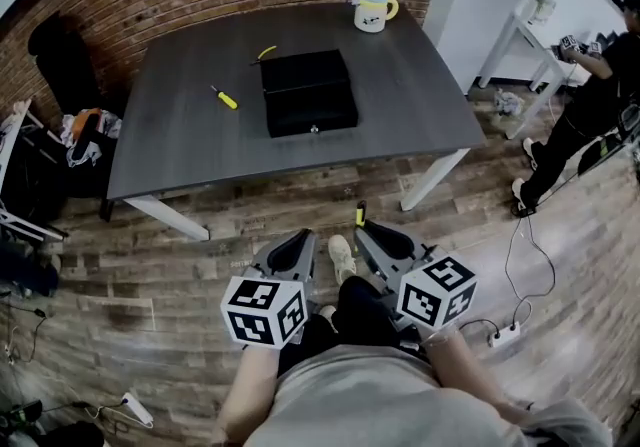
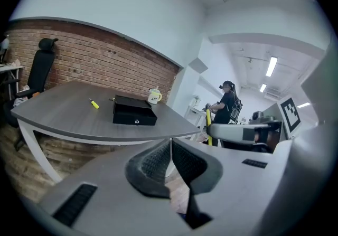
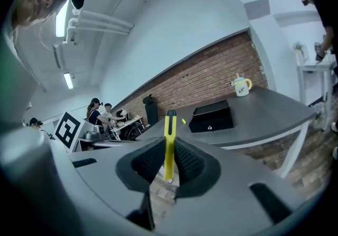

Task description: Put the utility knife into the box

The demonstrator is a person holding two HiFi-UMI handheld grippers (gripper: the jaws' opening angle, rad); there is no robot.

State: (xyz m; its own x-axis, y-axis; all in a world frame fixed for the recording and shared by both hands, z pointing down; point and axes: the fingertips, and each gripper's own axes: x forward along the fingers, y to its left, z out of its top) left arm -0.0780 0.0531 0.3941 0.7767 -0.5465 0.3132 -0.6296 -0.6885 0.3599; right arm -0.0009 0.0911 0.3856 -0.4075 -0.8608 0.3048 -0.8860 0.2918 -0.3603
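Note:
The yellow utility knife (image 3: 169,142) stands upright between the pads of my right gripper (image 3: 169,158), which is shut on it. In the head view the knife (image 1: 360,214) sticks out of the right gripper (image 1: 362,229), low over the wooden floor in front of the table. The closed black box (image 1: 308,92) with a small front latch sits mid-table, also seen as the box (image 3: 211,116) and the box (image 2: 134,112). My left gripper (image 1: 303,237) hangs beside the right one, its jaws (image 2: 170,148) shut with nothing between them.
On the grey table (image 1: 180,150) lie a yellow screwdriver (image 1: 224,98) left of the box and another small yellow tool (image 1: 265,53) behind it. A mug (image 1: 374,10) stands at the far edge. A person (image 1: 590,105) stands at a white table (image 1: 520,35) to the right. A power strip (image 1: 502,335) lies on the floor.

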